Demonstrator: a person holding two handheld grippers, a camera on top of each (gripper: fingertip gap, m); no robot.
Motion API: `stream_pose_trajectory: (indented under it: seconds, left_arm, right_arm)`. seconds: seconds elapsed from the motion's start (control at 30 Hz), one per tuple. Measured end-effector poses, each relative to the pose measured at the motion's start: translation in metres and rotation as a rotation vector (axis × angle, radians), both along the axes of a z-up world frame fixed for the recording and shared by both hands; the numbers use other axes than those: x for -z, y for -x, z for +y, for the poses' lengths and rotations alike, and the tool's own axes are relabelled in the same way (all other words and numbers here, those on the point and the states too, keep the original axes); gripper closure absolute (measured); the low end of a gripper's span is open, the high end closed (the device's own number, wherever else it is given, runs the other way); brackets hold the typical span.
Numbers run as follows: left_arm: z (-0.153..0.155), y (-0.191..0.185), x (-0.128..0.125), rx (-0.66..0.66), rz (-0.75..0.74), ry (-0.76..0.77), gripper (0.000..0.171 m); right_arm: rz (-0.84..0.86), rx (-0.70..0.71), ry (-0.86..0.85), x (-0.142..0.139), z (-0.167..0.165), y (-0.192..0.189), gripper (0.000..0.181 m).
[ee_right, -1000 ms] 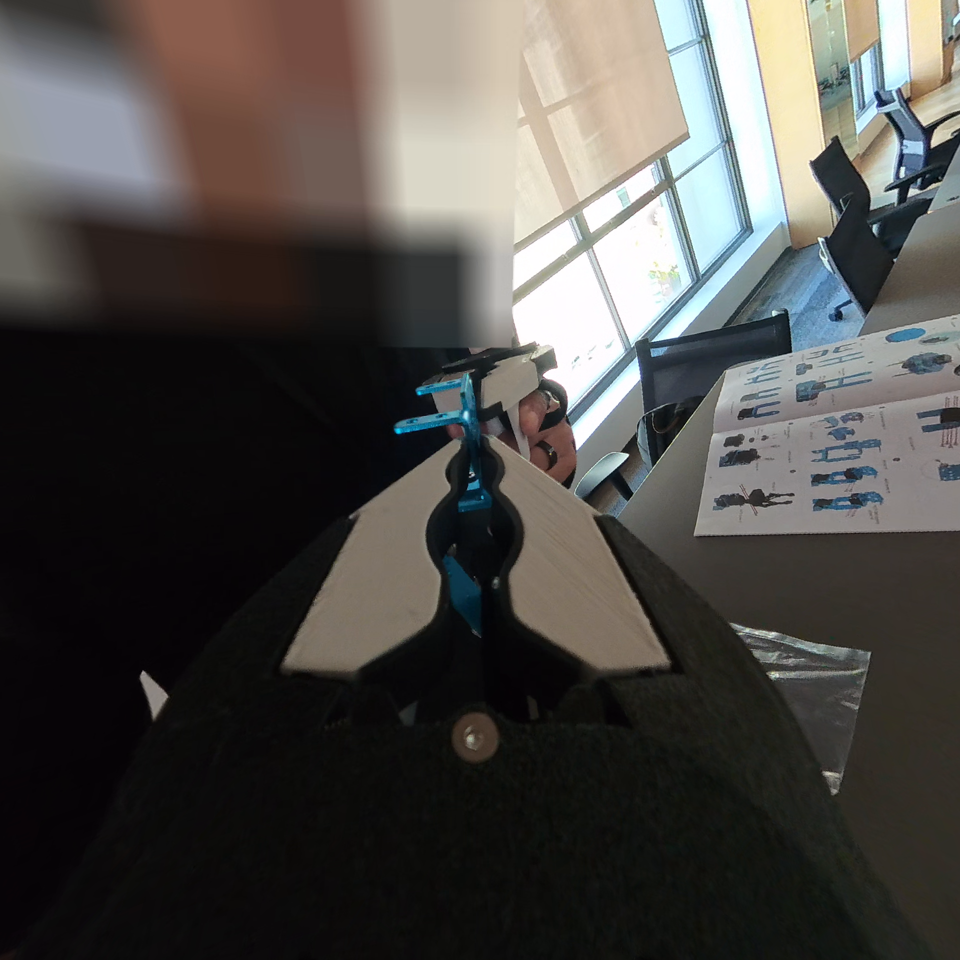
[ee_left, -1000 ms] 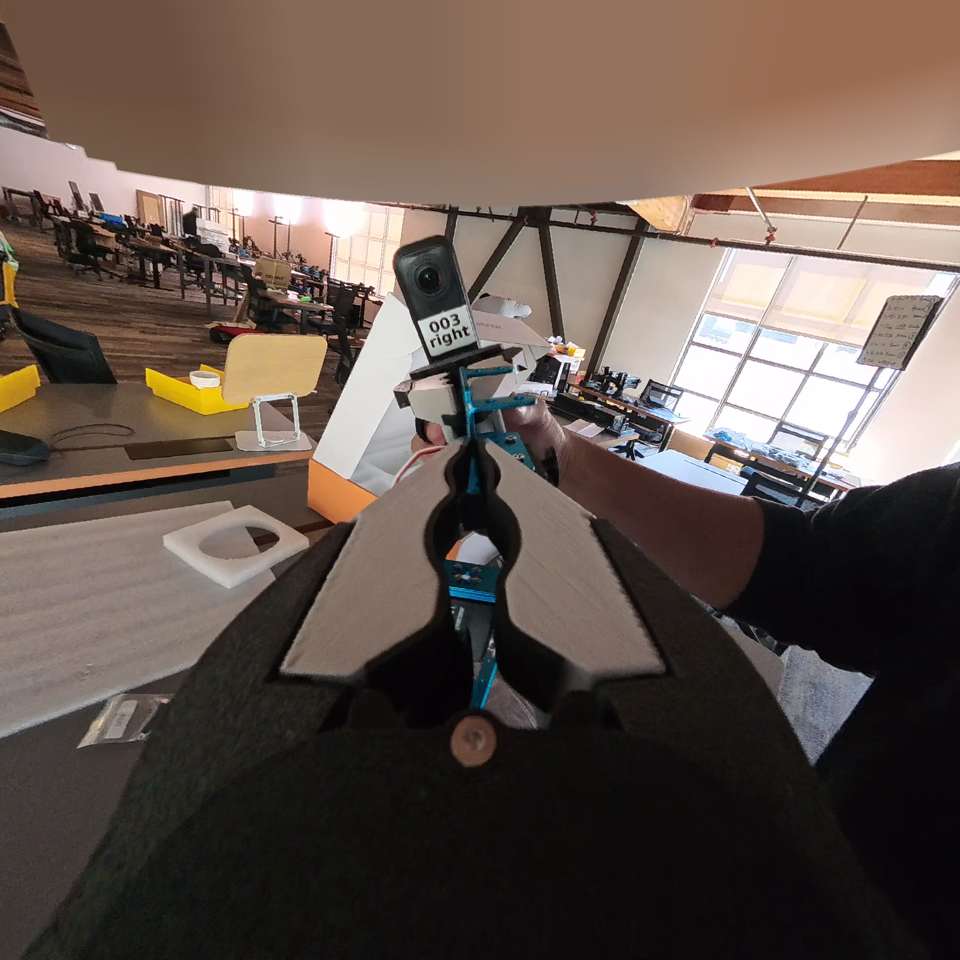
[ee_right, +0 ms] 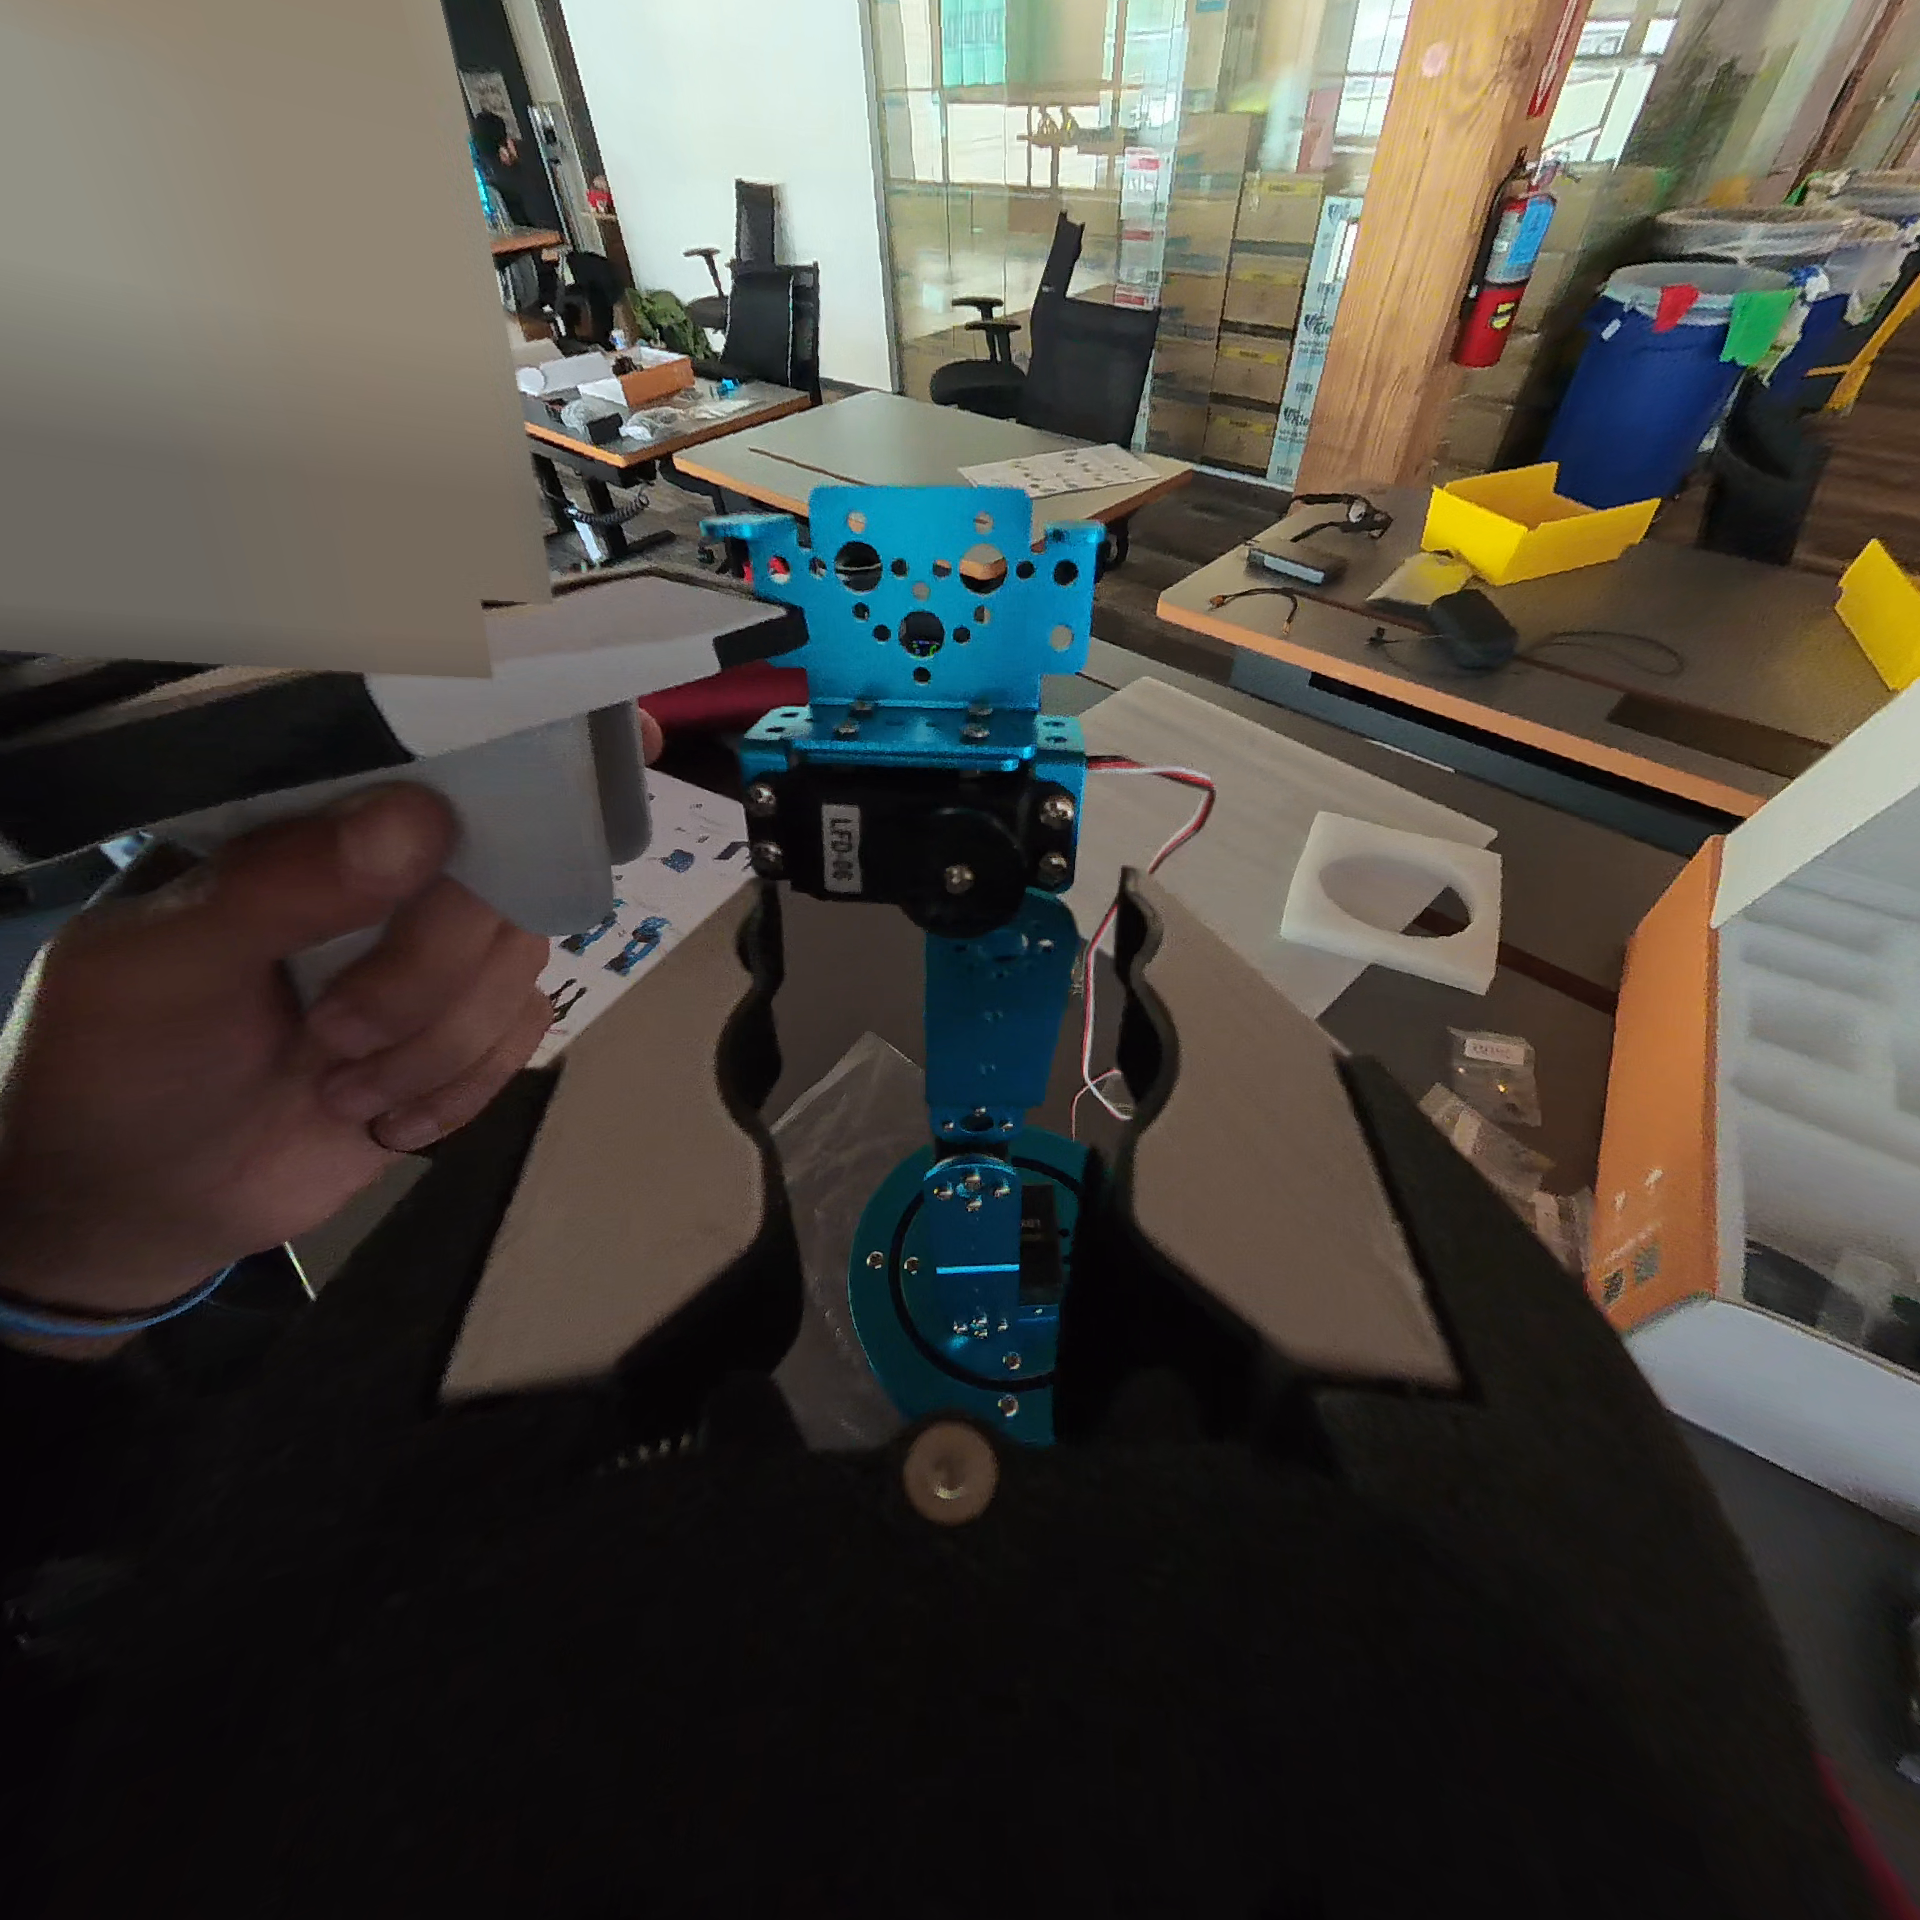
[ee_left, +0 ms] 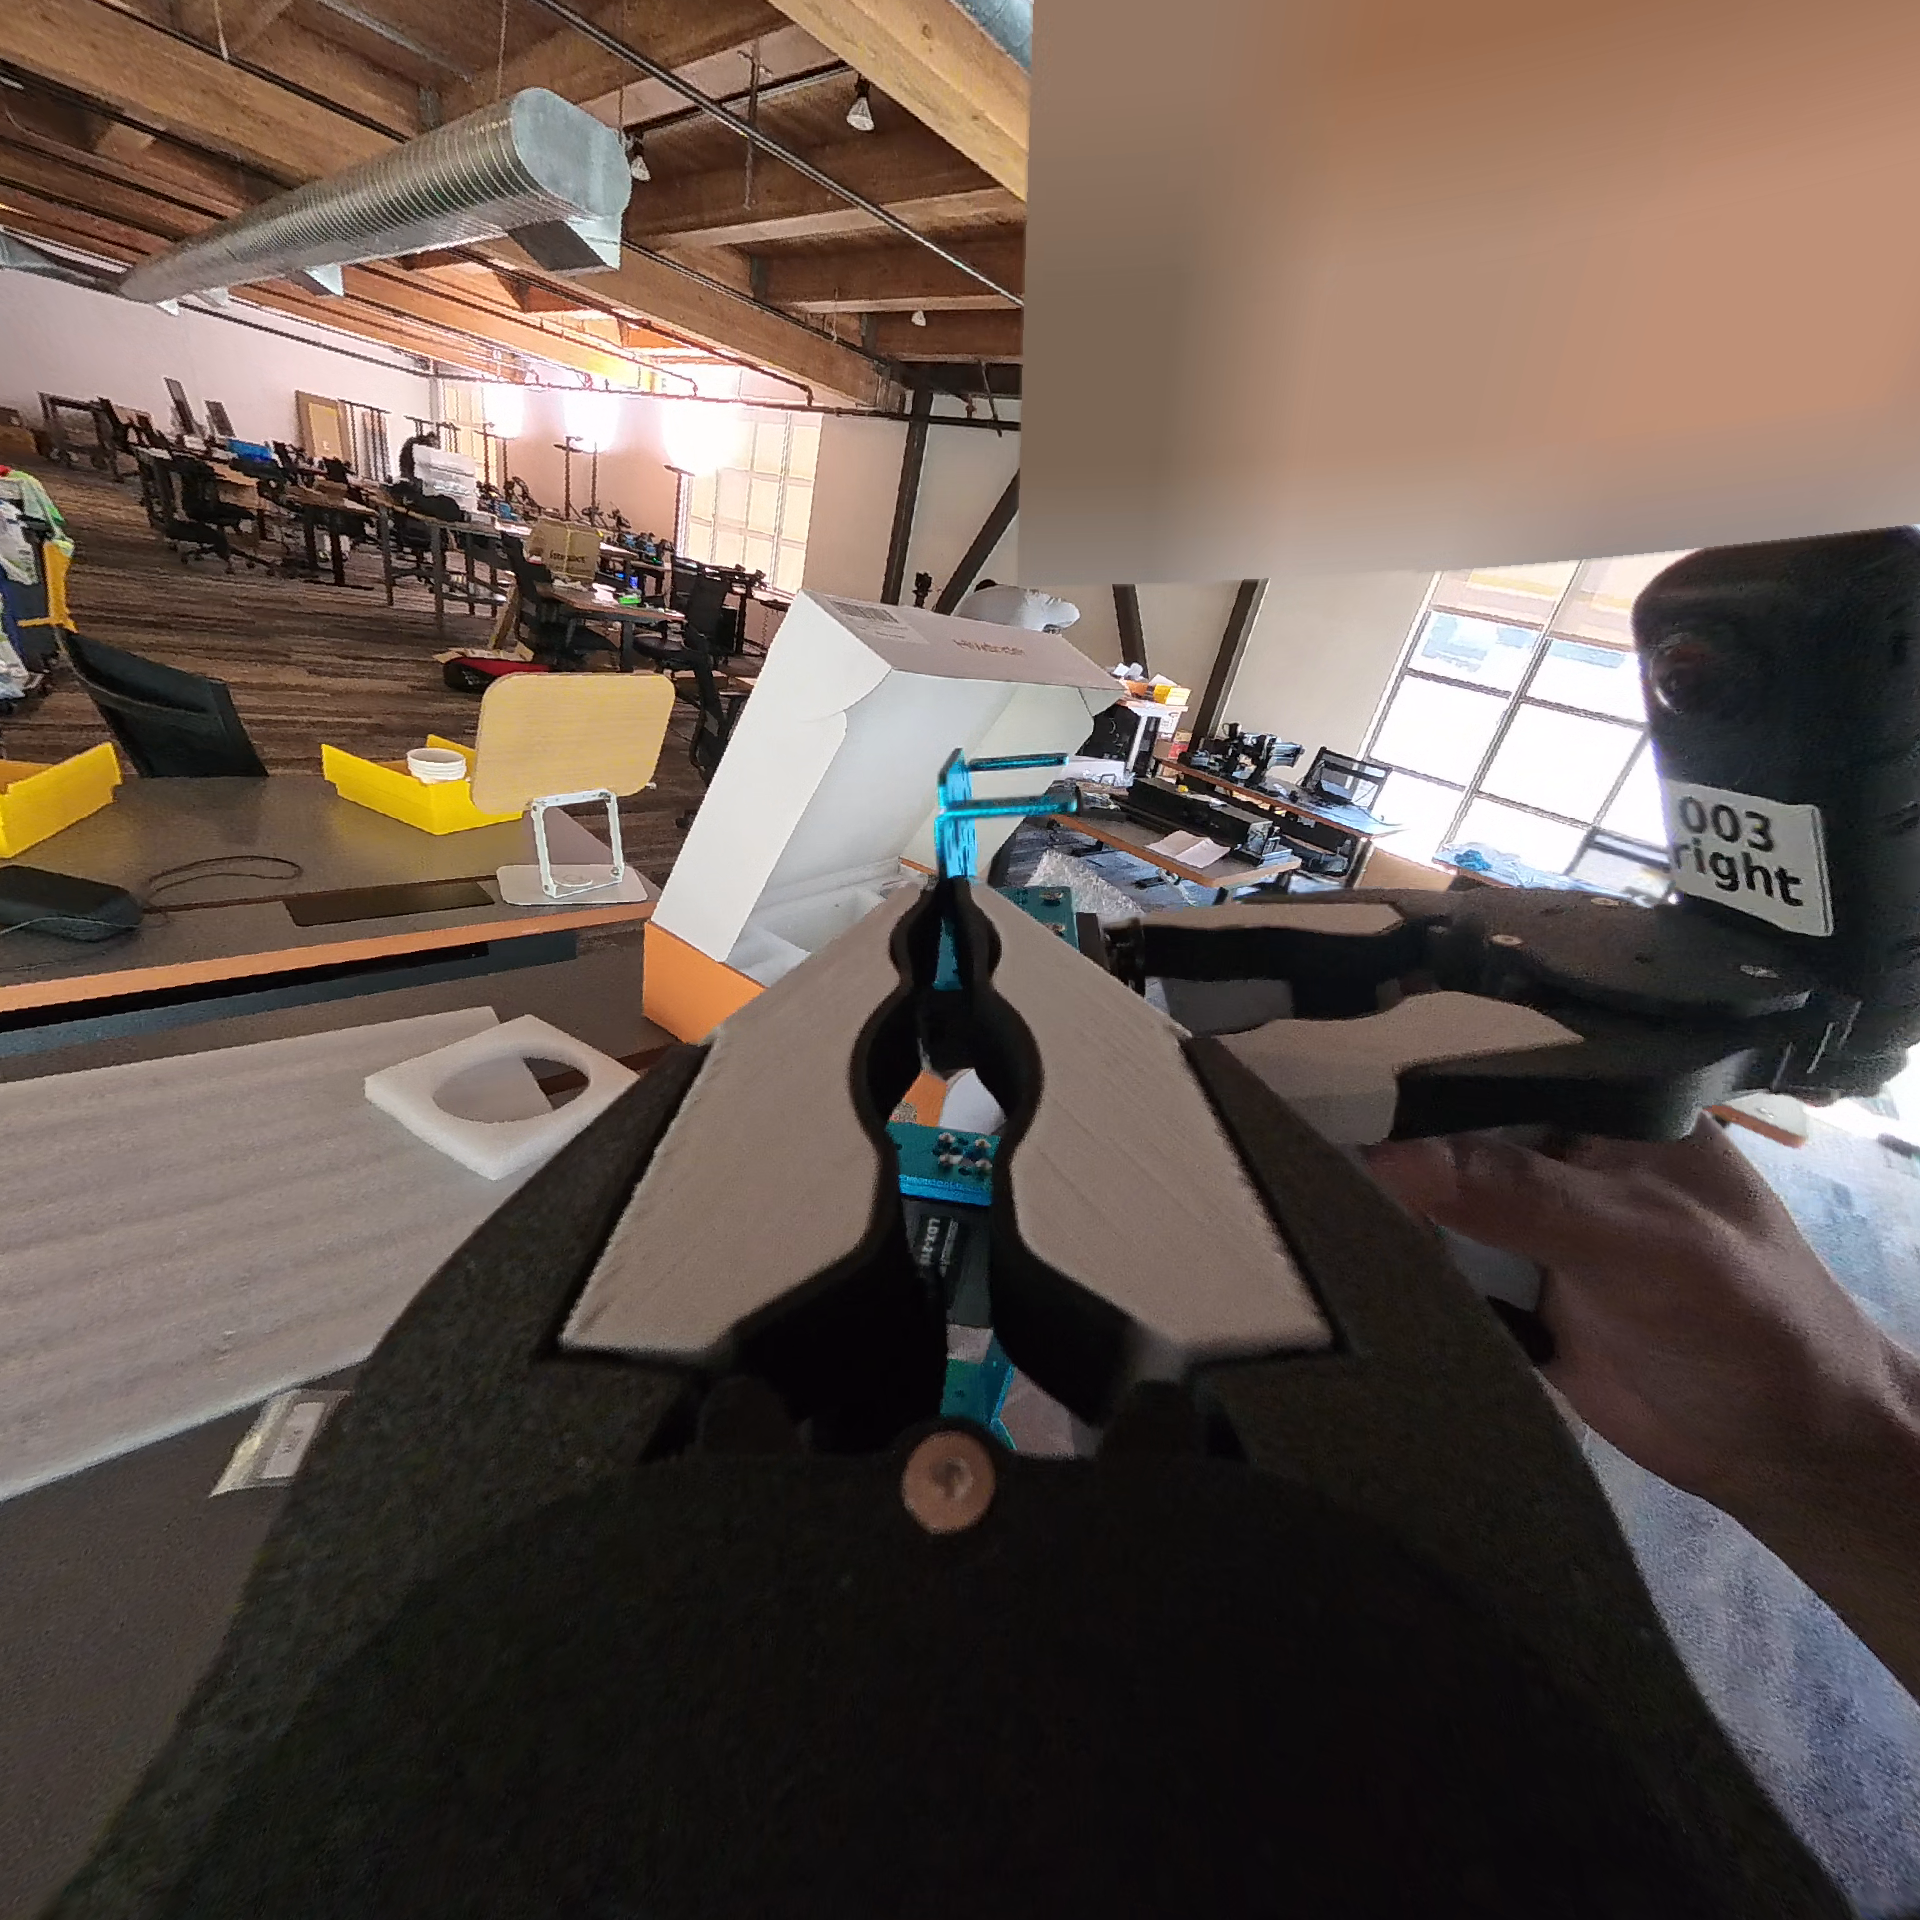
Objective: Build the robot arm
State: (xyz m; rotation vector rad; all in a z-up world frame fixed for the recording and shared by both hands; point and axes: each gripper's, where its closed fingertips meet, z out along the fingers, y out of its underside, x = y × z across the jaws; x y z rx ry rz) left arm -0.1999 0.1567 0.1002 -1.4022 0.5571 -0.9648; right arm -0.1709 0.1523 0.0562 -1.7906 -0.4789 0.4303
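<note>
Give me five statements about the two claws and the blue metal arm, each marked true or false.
1. The left claw is shut on the blue bracket at the top of the blue metal arm. True.
2. The right claw grips the servo. False: it is open, a finger on each side of the arm below the servo.
3. The arm stands on a round blue base. True.
4. The white foam square has a round hole. True.
5. The yellow bin sits in the orange-sided box. False: it sits on a far table.

Left hand-held gripper (ee_left: 951, 914) clamped on blue bracket (ee_left: 961, 831)
</note>
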Motion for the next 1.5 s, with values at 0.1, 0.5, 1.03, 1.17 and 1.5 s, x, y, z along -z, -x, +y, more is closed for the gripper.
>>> stream_pose_trajectory:
  seconds: [0.1,0.5,1.03,1.17,1.5]
  left_arm:
    - [0.000,0.000,-0.001,-0.014,0.002,-0.028,0.171]
    - [0.006,-0.008,0.017,0.044,0.062,0.010,0.156]
    - [0.006,-0.005,0.023,0.112,-0.072,0.144,0.170]
    - [0.005,-0.005,0.023,0.097,-0.070,0.135,0.170]
    - [0.006,0.003,0.022,0.171,-0.184,0.267,0.137]
  right_arm:
    - [0.017,0.019,0.007,0.003,-0.001,-0.001,0.133]
    - [0.053,0.047,0.001,0.003,0.002,-0.009,0.154]
    - [0.035,-0.020,0.019,0.003,-0.002,-0.003,0.126]
    - [0.051,-0.015,-0.044,-0.013,0.000,-0.001,0.100]
    - [-0.148,0.040,-0.054,-0.006,0.014,0.002,0.118]
